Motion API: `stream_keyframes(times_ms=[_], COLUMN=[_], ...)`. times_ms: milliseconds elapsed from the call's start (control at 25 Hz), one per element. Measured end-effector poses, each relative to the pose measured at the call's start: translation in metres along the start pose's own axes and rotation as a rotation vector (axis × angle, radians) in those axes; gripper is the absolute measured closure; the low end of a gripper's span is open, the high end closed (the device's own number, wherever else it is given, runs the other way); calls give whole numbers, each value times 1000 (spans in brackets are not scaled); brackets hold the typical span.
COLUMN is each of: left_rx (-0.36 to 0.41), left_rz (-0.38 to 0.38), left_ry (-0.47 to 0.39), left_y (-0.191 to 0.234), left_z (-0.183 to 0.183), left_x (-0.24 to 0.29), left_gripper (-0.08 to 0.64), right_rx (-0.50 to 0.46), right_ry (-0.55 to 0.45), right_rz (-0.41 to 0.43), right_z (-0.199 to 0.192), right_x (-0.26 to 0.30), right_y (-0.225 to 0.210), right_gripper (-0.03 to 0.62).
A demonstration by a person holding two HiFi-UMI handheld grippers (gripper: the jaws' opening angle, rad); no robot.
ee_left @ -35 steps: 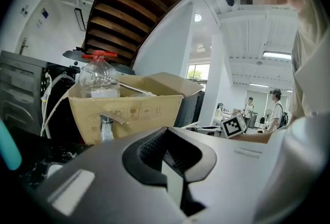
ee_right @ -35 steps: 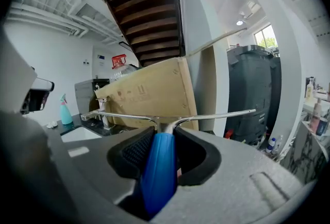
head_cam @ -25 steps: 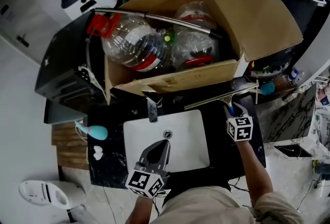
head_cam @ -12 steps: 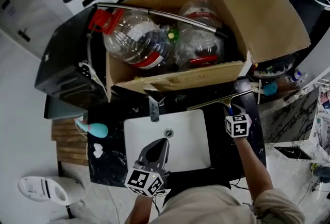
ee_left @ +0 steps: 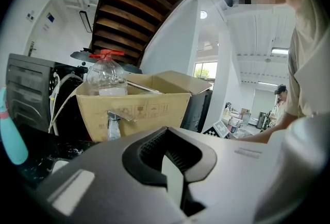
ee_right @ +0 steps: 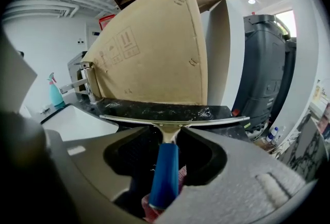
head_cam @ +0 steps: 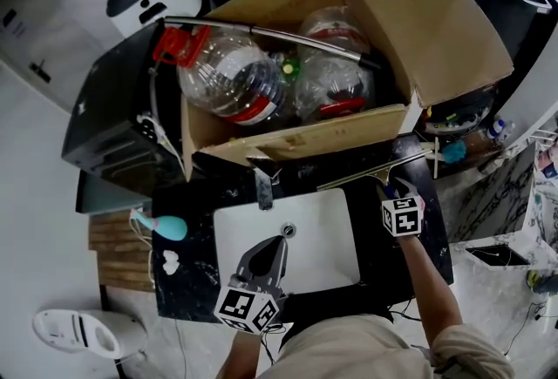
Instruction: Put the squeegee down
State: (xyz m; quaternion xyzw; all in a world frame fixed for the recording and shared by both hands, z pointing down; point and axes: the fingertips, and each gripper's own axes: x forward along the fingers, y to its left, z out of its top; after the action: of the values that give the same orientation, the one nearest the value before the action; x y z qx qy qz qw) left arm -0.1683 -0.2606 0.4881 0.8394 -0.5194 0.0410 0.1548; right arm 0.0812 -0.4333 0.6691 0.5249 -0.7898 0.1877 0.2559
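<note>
The squeegee (head_cam: 375, 166) lies with its metal blade across the black counter behind the sink, just in front of the cardboard box. In the right gripper view the squeegee's blade (ee_right: 175, 121) lies crosswise ahead, and its blue handle (ee_right: 165, 171) runs back between the jaws. My right gripper (head_cam: 390, 186) is at the handle end. Its jaws are opening, with a gap on each side of the handle, so the right gripper (ee_right: 167, 143) no longer presses it. My left gripper (head_cam: 277, 243) hovers over the sink's near edge, shut and empty; in its own view the left gripper (ee_left: 172, 153) points at the box.
A white sink (head_cam: 305, 233) with a faucet (head_cam: 264, 187) is set into the black marble counter (head_cam: 192, 281). The open cardboard box (head_cam: 305, 140) holding large plastic bottles stands behind it. A teal bottle (head_cam: 170, 226) lies at the counter's left, beside a black appliance (head_cam: 113, 125).
</note>
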Motion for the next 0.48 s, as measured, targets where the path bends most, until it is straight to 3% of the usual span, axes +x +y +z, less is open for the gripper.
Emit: stream_keyframes(times_ms=[160,480], left_rx=[7,12], left_rz=[-16,-67], left_ry=[-20,-42], left_y=[-2,-15], left_z=[4,5], left_x=[-4,-9], left_gripper=[545,545], right_rx=[-65,-31], right_ry=[-50,-137], right_rz=[-2,52], right_z=[9,12], right_x=[-31,-96], right_y=[10,35], right_gripper=[400,402])
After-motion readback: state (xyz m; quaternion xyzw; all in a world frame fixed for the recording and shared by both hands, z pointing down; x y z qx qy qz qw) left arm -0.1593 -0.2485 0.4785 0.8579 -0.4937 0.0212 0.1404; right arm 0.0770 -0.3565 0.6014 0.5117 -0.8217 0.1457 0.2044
